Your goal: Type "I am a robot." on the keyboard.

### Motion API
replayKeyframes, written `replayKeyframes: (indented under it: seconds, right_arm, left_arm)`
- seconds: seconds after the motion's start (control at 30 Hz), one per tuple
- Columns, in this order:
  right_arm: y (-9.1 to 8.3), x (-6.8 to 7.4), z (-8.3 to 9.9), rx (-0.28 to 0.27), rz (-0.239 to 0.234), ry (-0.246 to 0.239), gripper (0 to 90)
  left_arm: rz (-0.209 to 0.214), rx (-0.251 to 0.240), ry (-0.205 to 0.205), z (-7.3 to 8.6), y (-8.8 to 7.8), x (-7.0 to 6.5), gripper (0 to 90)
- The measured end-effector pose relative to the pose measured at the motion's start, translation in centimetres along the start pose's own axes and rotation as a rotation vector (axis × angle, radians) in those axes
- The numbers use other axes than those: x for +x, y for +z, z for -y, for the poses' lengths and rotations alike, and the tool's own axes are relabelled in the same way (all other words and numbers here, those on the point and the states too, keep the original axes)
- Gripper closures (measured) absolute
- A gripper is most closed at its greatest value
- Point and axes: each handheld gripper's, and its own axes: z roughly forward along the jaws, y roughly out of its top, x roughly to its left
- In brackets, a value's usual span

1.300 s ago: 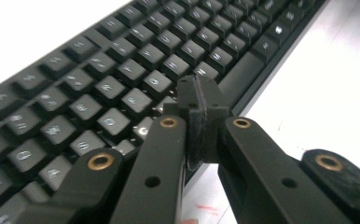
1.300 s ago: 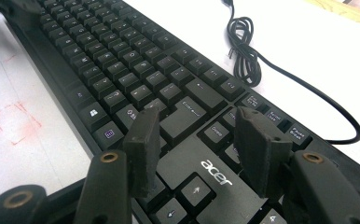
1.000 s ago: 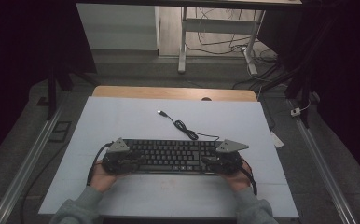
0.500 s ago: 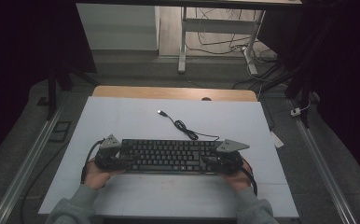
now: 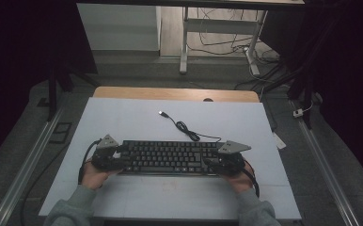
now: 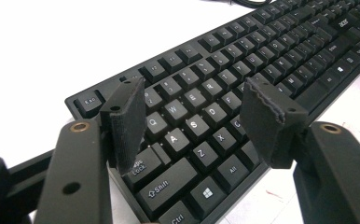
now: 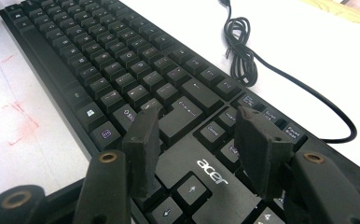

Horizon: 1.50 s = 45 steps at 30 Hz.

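A: Near edge first, bottom of the high view. Two hands in grey sleeves, cut off by the frame. Left gripper (image 5: 118, 159) at the keyboard's left end, right gripper (image 5: 216, 163) at its right end.

B: Left jaws?

A: Apart, and they have just been opening. In the left gripper view the gripper (image 6: 199, 119) has its pads spread over the left end of the black Acer keyboard (image 6: 243, 79), Q-A-Z columns in the gap. Nothing pinched. The left pad (image 6: 124, 121) sits low by the Caps Lock corner; can't tell if it touches.

B: Right?

A: Also apart. In the right gripper view the gripper (image 7: 197, 149) straddles the arrow-key block above the logo on the keyboard (image 7: 122, 60). Pad bottoms are hidden behind their own arms, so contact is unclear.

B: Where does the keyboard lie?

A: Lower centre of the high view, keyboard (image 5: 170, 157) flat on the white mat (image 5: 123, 117), long side across the frame. Its cable (image 5: 185, 128) loops toward upper centre, ending in a USB plug (image 5: 162, 113).

B: Beyond that?

A: A wooden table edge (image 5: 170, 93), then dim floor with desk legs (image 5: 184, 42) and loose wires, hard to make out.
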Motion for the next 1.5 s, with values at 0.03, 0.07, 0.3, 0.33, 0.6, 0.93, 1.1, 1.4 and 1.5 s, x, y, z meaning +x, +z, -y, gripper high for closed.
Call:
replayKeyframes:
  seconds: [0.03, 0.07, 0.3, 0.33, 0.6, 0.93, 1.1, 1.4, 1.5]
  right_arm:
    - [0.0, 0.0, 0.0, 0.001, 0.001, 0.0, 50.2]
    - [0.0, 0.0, 0.0, 0.001, 0.001, 0.0, 50.2]
    - [0.0, 0.0, 0.0, 0.002, -0.001, -0.001, 50.2]
    - [0.0, 0.1, 0.0, 0.002, -0.001, -0.002, 50.2]
    - [0.0, 0.1, -0.1, -0.001, 0.0, -0.004, 50.2]
    - [-0.1, 0.2, -0.1, -0.007, 0.002, 0.007, 50.2]
    - [0.0, 0.2, -0.1, -0.006, 0.003, 0.005, 50.2]
    - [0.0, 0.2, 0.0, -0.004, 0.004, 0.004, 50.2]
    - [0.1, 0.2, 0.0, -0.003, 0.004, 0.003, 50.1]
  left_arm:
    - [-0.002, 0.0, -0.001, 0.0, 0.0, 0.0, 39.9]
    - [-0.002, 0.0, -0.001, 0.0, 0.0, 0.0, 39.8]
    - [-0.009, 0.007, 0.007, 0.0, 0.2, -0.1, 39.6]
    - [-0.012, 0.009, 0.011, 0.0, 0.3, -0.1, 39.6]
    - [-0.013, 0.012, 0.022, -0.3, 0.5, -0.2, 39.5]
    - [0.003, 0.021, 0.054, -1.7, 1.2, -0.8, 39.7]
    - [0.015, 0.034, 0.061, -2.7, 1.7, -0.7, 40.6]
    - [0.022, 0.06, 0.076, -3.6, 3.1, -0.7, 45.0]
    - [0.018, 0.077, 0.094, -3.6, 3.6, -0.8, 49.3]
